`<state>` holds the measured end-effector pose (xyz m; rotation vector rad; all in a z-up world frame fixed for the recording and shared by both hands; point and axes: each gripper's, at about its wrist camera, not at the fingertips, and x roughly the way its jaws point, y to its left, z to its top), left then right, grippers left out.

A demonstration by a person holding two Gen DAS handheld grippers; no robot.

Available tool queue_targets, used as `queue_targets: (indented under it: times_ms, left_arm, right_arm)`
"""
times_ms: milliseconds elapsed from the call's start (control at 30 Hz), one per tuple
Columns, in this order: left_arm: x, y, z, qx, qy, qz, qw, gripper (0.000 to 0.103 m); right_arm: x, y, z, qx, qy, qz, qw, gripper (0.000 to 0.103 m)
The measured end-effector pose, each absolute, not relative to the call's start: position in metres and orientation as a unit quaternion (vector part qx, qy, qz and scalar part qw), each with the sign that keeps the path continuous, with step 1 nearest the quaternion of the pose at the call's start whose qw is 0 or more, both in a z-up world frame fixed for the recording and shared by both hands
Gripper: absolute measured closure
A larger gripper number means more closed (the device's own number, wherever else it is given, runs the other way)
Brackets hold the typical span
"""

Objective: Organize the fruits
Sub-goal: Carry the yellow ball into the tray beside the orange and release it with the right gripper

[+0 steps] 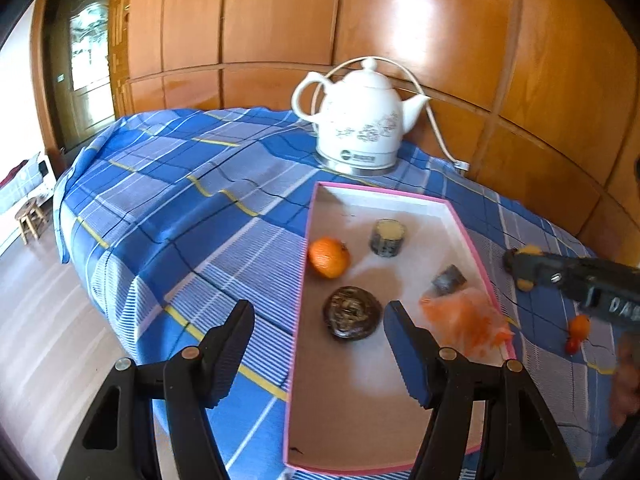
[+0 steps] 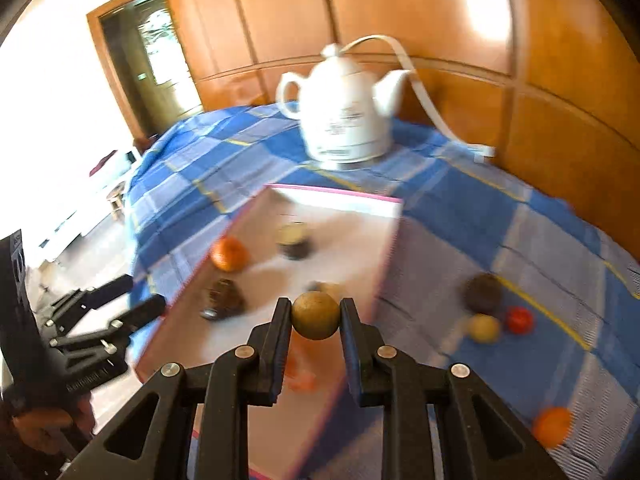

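Note:
A shallow box with a pink rim (image 1: 308, 240) lies on the blue checked cloth. Inside it are an orange (image 1: 328, 257), a dark round fruit (image 1: 352, 318), two dark cylinders (image 1: 387, 238) (image 1: 449, 280) and an orange plastic bag (image 1: 466, 320). My left gripper (image 1: 319, 307) hangs open over the box's near left side, with nothing between its fingers. In the right wrist view my right gripper (image 2: 315, 309) is shut on a round yellow-brown fruit (image 2: 315, 315), above the box's near right part (image 2: 336, 196). The picture there is blurred.
A white kettle (image 1: 360, 120) with its cord stands behind the box by the wooden wall. On the cloth right of the box lie a dark fruit (image 2: 482, 292), a yellow one (image 2: 484, 328), a red one (image 2: 520, 320) and an orange (image 2: 552, 426). The floor drops off on the left.

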<state>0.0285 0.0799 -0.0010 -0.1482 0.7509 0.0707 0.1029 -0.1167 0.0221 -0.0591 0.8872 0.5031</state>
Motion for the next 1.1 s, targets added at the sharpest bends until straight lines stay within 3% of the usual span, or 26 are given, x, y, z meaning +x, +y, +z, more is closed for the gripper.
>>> queue_targets:
  times_ms: [467,1100]
  left_arm:
    - [0.031,0.083,-0.006,-0.076,0.371,0.041,0.925,0.035]
    - [0.024,0.070,0.002,-0.066,0.360,0.022,0.930,0.035]
  right_arm:
    - [0.131,-0.062,-0.022,-0.047,0.465,0.242,0.851,0.079]
    - [0.086,-0.103,0.011,-0.014,0.419,0.193,0.887,0.072]
